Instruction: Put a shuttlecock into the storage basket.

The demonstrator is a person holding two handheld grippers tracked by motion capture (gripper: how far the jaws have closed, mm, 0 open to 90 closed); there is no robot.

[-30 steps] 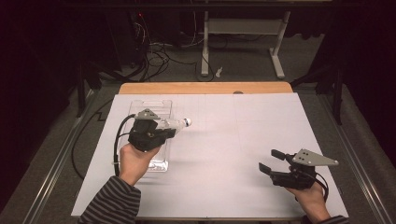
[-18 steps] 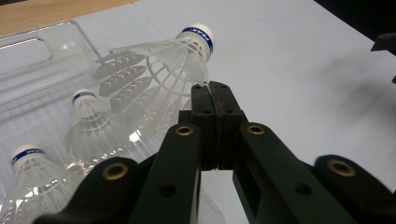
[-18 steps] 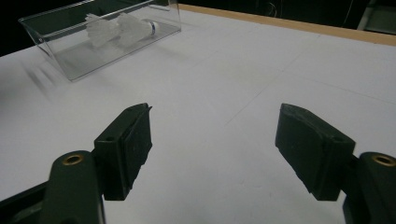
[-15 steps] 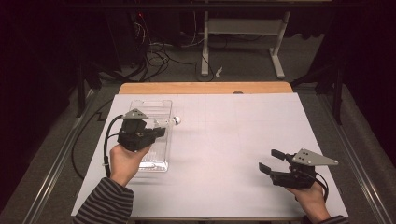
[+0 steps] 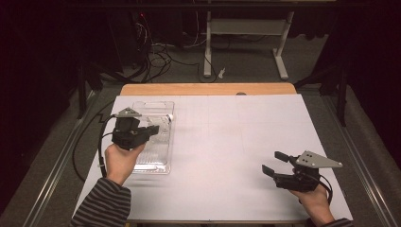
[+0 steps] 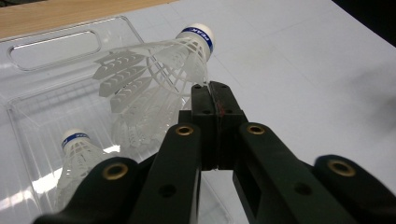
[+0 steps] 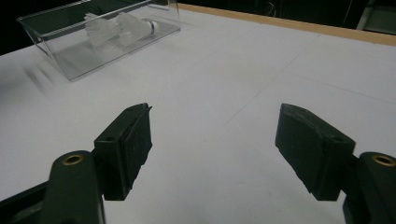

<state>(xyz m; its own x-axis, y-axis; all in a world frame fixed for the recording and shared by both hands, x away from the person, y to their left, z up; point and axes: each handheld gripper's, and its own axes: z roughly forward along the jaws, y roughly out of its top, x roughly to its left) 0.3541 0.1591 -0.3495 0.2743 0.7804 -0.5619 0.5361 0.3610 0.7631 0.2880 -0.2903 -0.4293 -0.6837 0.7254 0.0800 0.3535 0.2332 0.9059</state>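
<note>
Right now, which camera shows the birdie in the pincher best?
The left gripper view: the held shuttlecock is close, its skirt pinched by the left gripper. The high view shows a white speck; the right gripper view, small shapes by the clear tray.

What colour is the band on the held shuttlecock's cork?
Blue band on a white cork of the shuttlecock, clearest in the left gripper view.

White sheet [image 5: 227, 156] covers a wooden table [image 5: 208, 89]; cables [image 5: 156, 52] lie on the floor behind.
</note>
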